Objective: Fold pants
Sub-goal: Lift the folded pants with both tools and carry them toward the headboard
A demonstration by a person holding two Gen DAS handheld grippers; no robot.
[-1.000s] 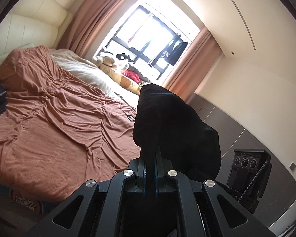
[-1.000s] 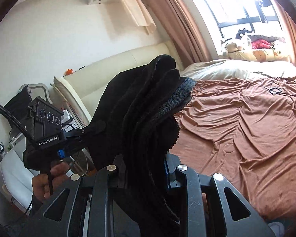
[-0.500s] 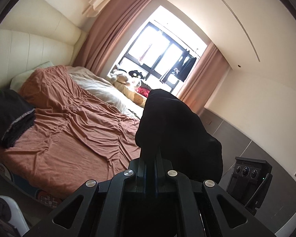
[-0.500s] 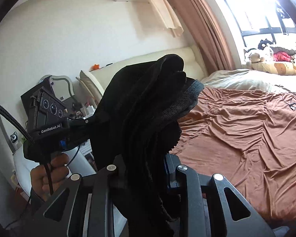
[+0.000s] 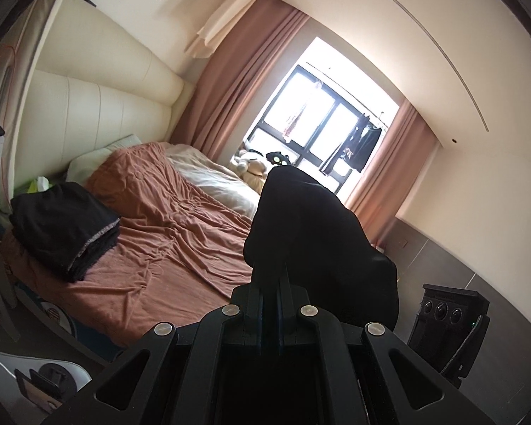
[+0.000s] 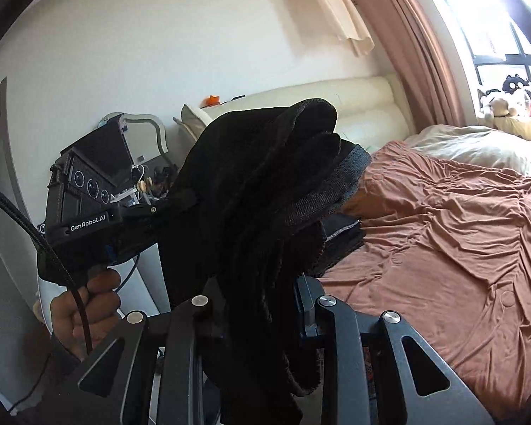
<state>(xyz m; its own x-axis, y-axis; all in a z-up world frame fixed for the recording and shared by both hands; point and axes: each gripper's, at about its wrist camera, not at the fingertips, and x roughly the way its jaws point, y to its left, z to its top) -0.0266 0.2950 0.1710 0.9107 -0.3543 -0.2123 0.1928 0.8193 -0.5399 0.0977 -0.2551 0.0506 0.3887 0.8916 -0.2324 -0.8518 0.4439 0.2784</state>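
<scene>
The left hand-held gripper, at the lower centre of its frame, is pinched almost fully closed on black pants. The right hand-held gripper stands slightly parted, clamping a thick bunch of the same pants, which hang in the air before a bed with a folded black pile at the left.
</scene>
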